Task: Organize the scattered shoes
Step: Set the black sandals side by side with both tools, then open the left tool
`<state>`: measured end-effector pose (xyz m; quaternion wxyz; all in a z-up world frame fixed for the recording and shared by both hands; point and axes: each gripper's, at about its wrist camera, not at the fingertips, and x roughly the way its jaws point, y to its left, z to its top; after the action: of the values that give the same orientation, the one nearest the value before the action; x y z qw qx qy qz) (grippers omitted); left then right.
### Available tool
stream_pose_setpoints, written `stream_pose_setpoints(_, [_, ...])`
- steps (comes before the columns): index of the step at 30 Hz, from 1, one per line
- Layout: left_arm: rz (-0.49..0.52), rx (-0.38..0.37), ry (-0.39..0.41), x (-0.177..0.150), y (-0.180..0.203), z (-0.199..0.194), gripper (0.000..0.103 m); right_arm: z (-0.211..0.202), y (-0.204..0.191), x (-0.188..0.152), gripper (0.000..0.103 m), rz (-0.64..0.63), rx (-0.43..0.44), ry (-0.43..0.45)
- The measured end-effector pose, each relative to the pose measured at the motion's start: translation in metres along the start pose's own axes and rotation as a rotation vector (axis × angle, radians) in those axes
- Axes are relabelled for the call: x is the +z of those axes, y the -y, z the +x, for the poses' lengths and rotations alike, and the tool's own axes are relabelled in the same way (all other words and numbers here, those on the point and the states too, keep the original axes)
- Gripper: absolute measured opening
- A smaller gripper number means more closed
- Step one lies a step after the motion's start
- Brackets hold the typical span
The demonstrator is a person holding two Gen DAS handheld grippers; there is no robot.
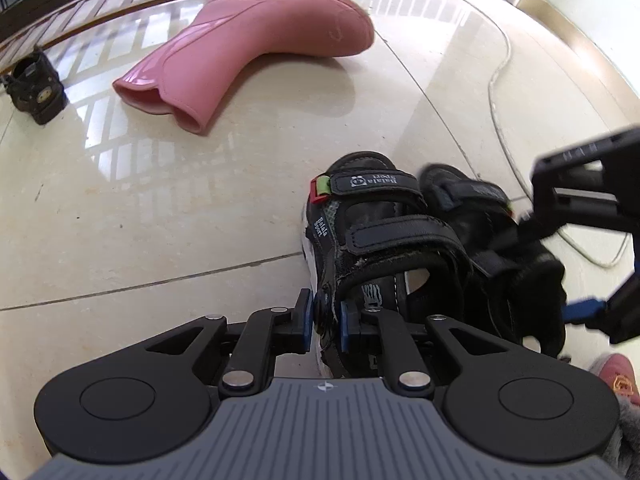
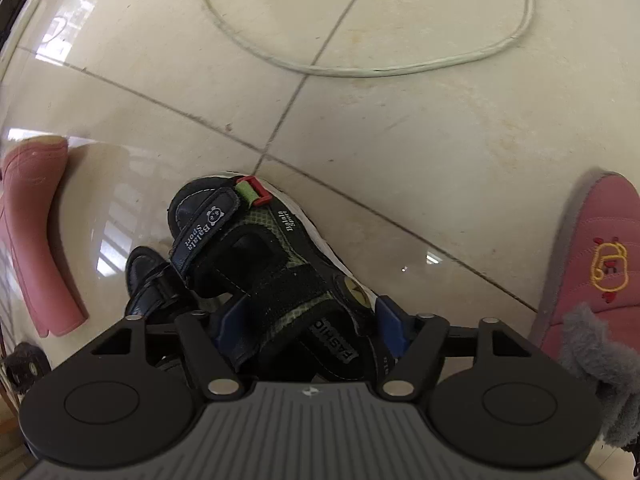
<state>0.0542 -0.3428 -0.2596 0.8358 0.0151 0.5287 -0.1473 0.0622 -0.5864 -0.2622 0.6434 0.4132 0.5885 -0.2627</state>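
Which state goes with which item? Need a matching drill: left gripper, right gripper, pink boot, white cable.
Items:
1. left gripper
2. right gripper
3. pink boot
4. white cable

States:
A. looped on the floor
B. jaws open, straddling one black sandal
C. lying on its side
D. pinching the side wall of the other black sandal

Pairs: 1-D, 2-B, 3-C, 4-A
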Motion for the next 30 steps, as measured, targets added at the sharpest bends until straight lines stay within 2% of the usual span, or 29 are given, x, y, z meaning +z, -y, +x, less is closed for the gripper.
stream_pose_setpoints(6, [0.019,-0.02,-0.003,0.004,-0.004,0.0,0.02,-0.015,-0.002,-0.015,0.082,-0.257,0.03,0.089])
stream_pose_setpoints(9, [0.056,-0.043,0.031,0.005,-0.001,-0.012,0.021,-0.03,0.002,-0.027,0.083,-0.379,0.054,0.145])
stream_pose_setpoints(11, [0.074,-0.067,0.048,0.007,0.001,-0.021,0.025,-0.04,0.005,-0.034,0.083,-0.447,0.082,0.17])
stream_pose_setpoints(18, [0.108,-0.066,0.059,0.008,-0.009,-0.04,0.035,-0.066,0.005,-0.074,0.083,-0.701,0.154,0.25])
stream_pose_setpoints(24, [0.108,-0.065,0.038,0.011,-0.026,-0.037,0.038,-0.051,-0.011,-0.087,0.083,-0.787,0.162,0.234])
stream_pose_setpoints(30, [0.077,-0.07,-0.002,0.011,-0.04,-0.027,0.039,-0.023,-0.024,-0.081,0.083,-0.773,0.157,0.235])
